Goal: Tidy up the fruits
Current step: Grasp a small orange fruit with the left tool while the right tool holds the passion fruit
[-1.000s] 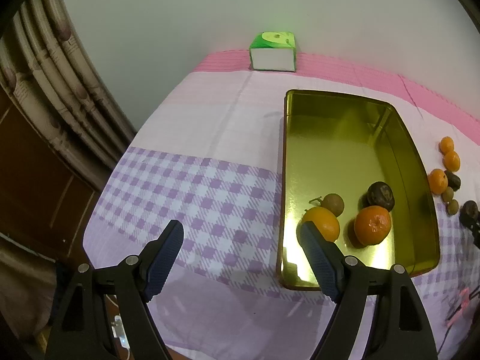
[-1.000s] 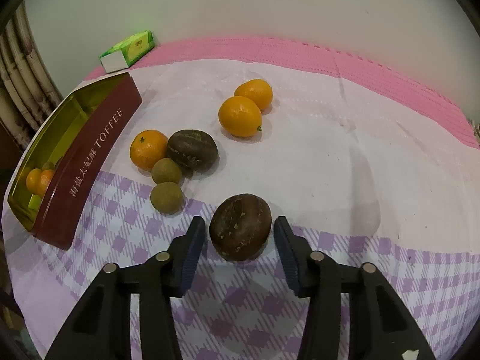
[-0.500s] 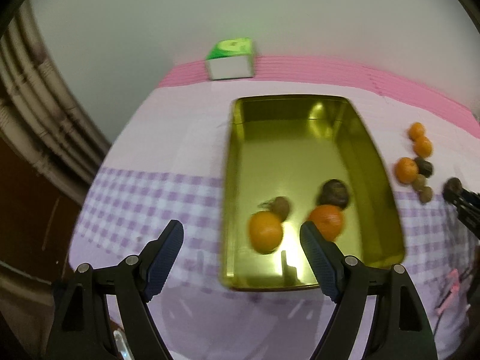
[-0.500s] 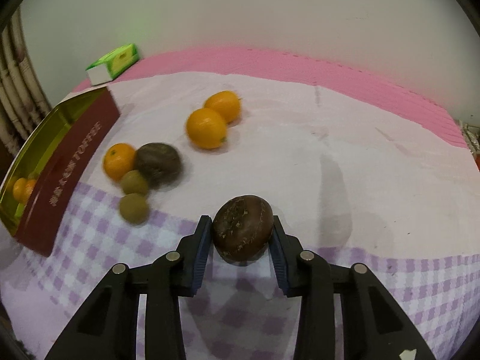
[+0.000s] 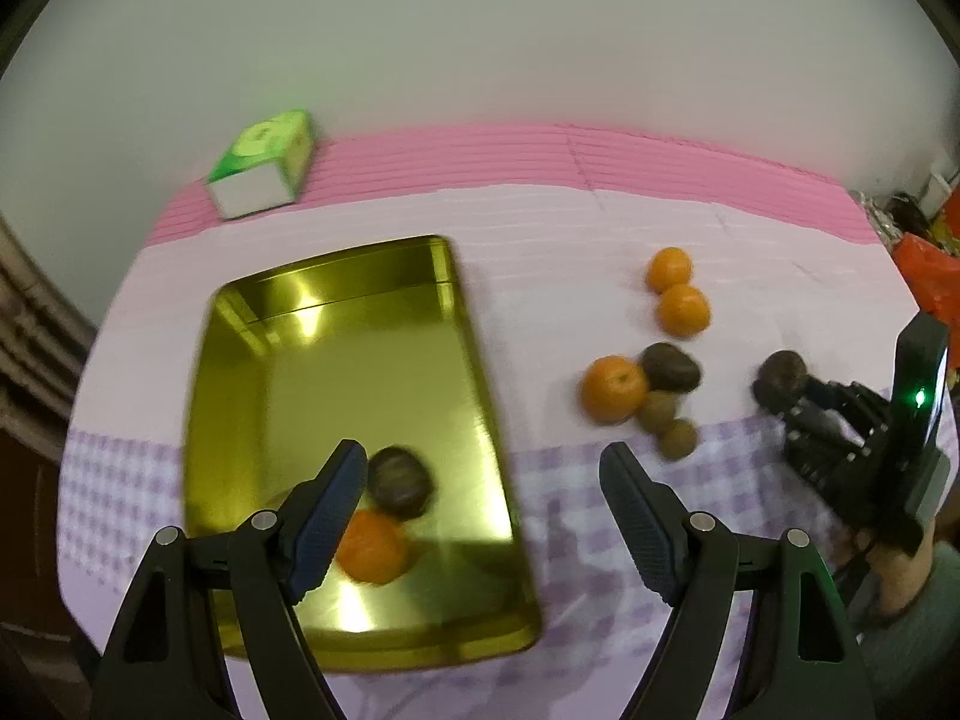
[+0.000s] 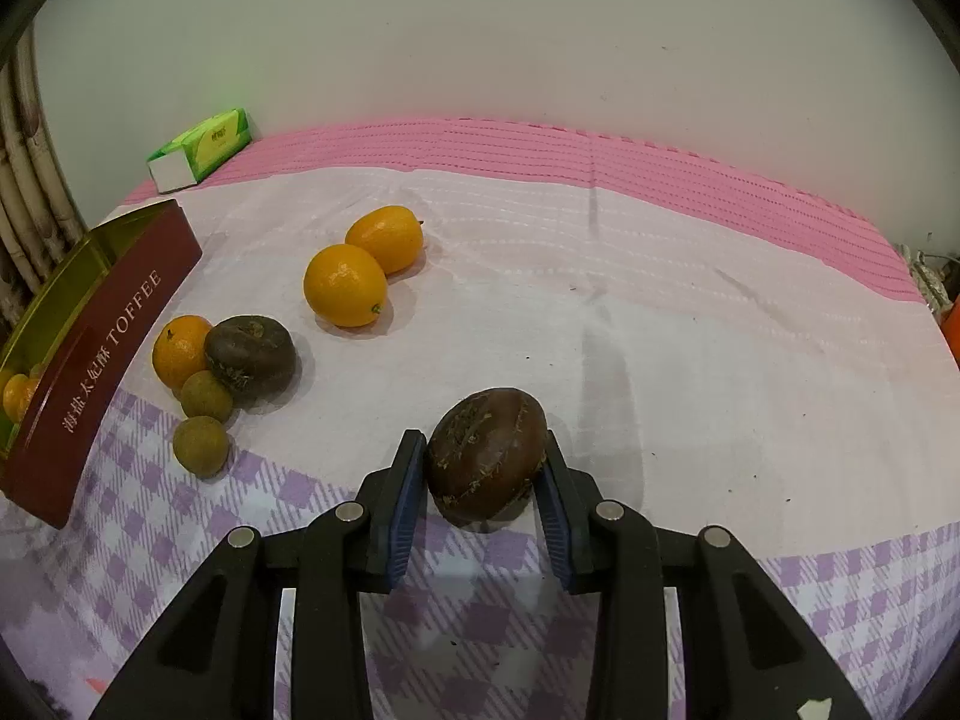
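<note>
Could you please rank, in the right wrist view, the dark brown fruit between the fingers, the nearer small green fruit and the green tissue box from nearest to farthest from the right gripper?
1. Dark brown fruit, clamped in the right gripper.
2. Small green fruit, left, on the checked cloth.
3. Green tissue box, far left by the wall.

Tin (image 6: 72, 324) cut off left — contents mostly hidden.

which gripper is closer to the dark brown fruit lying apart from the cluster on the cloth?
Right. The right gripper has its pads closed on the dark brown fruit. The left gripper hangs open over the tin's edge, well aside.
</note>
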Tool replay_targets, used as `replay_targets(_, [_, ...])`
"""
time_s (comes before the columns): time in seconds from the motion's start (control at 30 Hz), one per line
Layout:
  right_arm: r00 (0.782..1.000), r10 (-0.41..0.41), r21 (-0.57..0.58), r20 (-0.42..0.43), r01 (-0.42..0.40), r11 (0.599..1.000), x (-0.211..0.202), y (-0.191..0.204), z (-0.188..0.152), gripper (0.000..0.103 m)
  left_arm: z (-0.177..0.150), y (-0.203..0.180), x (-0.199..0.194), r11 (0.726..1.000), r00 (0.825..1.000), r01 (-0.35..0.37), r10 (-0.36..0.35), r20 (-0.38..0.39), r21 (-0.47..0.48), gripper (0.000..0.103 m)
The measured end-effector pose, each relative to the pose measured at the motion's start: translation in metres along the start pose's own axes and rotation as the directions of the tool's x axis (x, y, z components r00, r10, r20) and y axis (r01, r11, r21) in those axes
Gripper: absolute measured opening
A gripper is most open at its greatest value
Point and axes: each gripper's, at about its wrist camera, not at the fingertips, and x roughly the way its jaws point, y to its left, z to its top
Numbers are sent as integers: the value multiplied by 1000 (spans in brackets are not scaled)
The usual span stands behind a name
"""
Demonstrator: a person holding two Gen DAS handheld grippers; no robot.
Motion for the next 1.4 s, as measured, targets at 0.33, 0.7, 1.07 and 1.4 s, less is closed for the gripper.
replay_targets(0.33, [1000,16,14,2,-16,1000,0,-2,-2,34,37,-28,47,993,986,100,-107,-129,-63,71])
replay_targets(0.7, [999,32,31,4,-32,999,-3,-7,-3,34,43,-25,87,970,950,171,-210,-232,-175,54])
replay_targets(1.07, [1000,29,29,3,-29,999,-3,-7,-2,34,45,-27,96,972,956,166,-200,-216,-163,46])
replay_targets(1.4, [1000,29,29,3,-29,999,-3,-7,-2,34,47,-33,98,977,958,163,-191,-214,-140,39])
